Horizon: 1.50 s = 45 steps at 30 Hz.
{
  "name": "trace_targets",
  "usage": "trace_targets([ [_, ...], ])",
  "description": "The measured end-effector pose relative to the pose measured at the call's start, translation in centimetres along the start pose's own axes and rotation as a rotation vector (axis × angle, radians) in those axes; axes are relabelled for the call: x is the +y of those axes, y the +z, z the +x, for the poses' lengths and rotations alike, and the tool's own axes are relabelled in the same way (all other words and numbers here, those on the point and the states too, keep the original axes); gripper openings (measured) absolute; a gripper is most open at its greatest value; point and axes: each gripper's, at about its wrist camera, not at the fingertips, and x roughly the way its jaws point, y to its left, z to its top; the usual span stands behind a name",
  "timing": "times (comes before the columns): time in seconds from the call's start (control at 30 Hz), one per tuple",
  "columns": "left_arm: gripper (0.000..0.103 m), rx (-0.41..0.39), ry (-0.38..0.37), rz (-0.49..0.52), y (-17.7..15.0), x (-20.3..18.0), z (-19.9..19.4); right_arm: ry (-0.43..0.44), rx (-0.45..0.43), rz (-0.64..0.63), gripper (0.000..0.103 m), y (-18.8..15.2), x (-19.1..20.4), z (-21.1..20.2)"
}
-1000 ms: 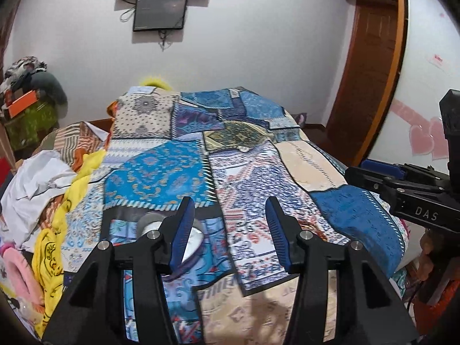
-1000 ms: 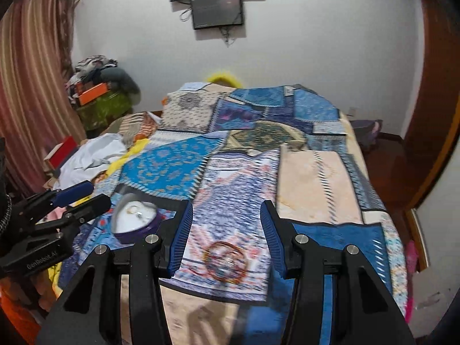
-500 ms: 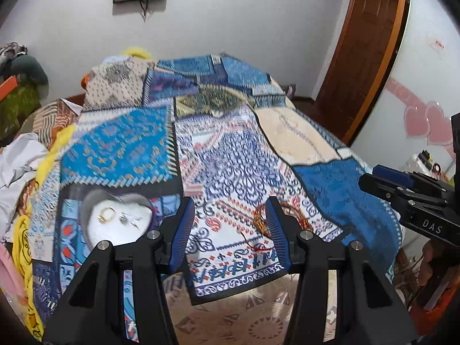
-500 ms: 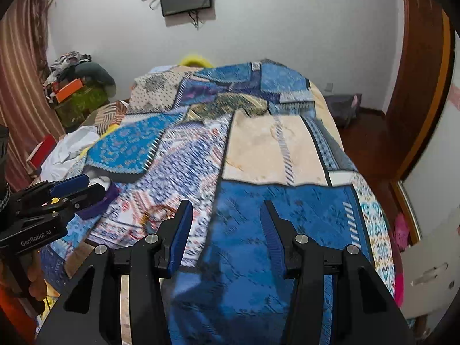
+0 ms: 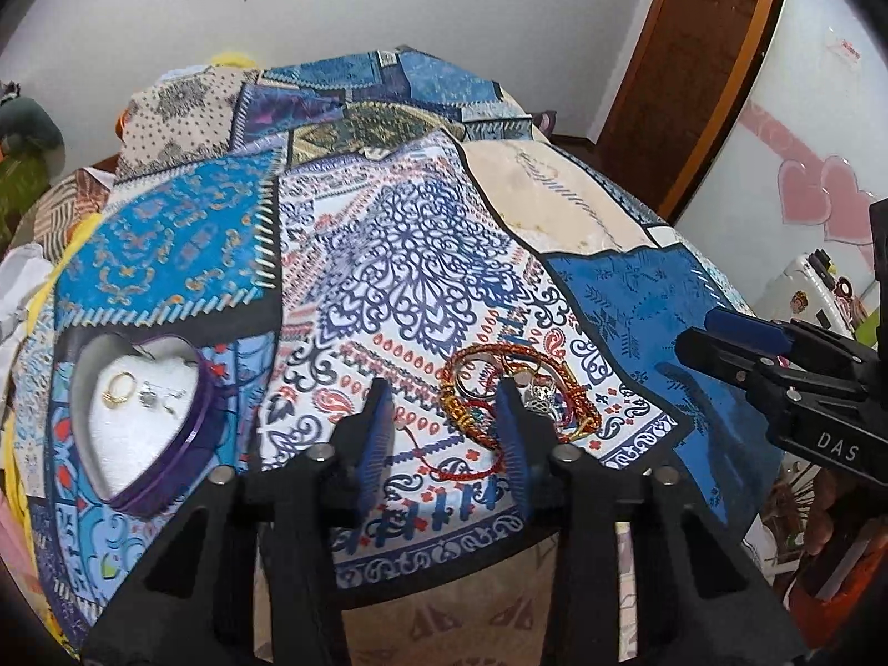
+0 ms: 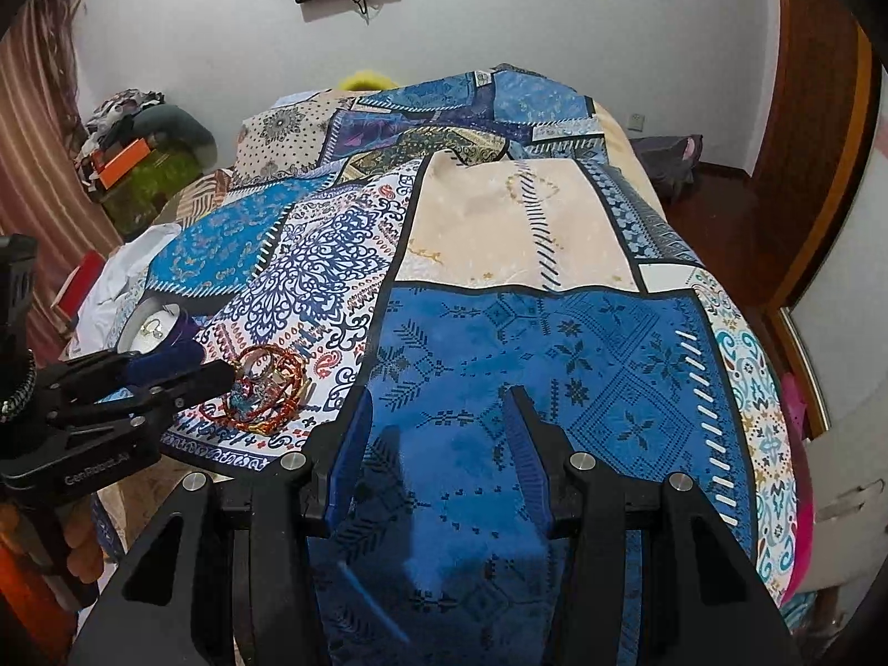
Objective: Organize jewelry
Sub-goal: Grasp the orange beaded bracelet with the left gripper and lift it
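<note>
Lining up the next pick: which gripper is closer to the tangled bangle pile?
The left gripper: its blue fingertips frame the red-and-gold bangle pile. The right gripper hangs over bare blue patchwork bedspread.

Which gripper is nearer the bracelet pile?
Left. The left gripper hangs right at the bracelet pile, with nothing between its fingers. The right gripper is off to the side over a plain blue patch of the bedspread.
</note>
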Motion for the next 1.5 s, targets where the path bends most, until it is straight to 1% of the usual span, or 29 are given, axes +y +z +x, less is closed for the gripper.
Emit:
trace_targets([
  [0.13, 0.02, 0.009, -0.013, -0.015, 0.0, 0.1, 0.4, 0.011, 0.008, 0.0, 0.045, 0.0, 0.0, 0.5],
  [0.17, 0.016, 0.014, -0.023, -0.016, 0.0, 0.0, 0.6, 0.013, 0.009, 0.002, 0.045, -0.1, -0.1, 0.6],
  [0.33, 0.013, 0.024, -0.036, -0.023, 0.1, -0.2, 1.2, 0.021, 0.018, 0.009, 0.045, -0.2, 0.0, 0.9],
  [0.4, 0.008, 0.026, -0.043, -0.033, 0.1, -0.1, 1.4, 0.024, 0.018, 0.009, 0.045, -0.2, 0.0, 0.9],
  [0.47, 0.006, 0.025, -0.041, -0.046, 0.2, -0.2, 1.3, 0.026, 0.017, 0.007, 0.045, -0.2, 0.1, 0.7],
  [0.77, 0.005, -0.093, -0.017, 0.015, 1.0, -2.1, -2.4, 0.038, 0.016, -0.006, 0.045, -0.2, 0.9, 0.4],
  [0.93, 0.005, -0.165, -0.003, -0.016, 1.6, -1.1, -4.9, 0.075, 0.02, -0.021, 0.045, -0.1, 2.0, 0.6],
  [1.03, 0.005, -0.189, 0.017, -0.035, 1.7, 0.0, -5.8, 0.107, 0.019, -0.026, 0.045, 0.1, 2.7, 0.9],
  [1.23, 0.005, -0.19, 0.061, -0.075, 1.0, 2.6, -6.2, 0.137, 0.007, -0.07, 0.045, 0.5, 4.7, 1.5],
  [1.5, 0.005, -0.154, 0.066, -0.113, -0.7, 4.5, -5.2, 0.153, 0.001, -0.151, 0.043, 1.4, 7.4, 2.8],
])
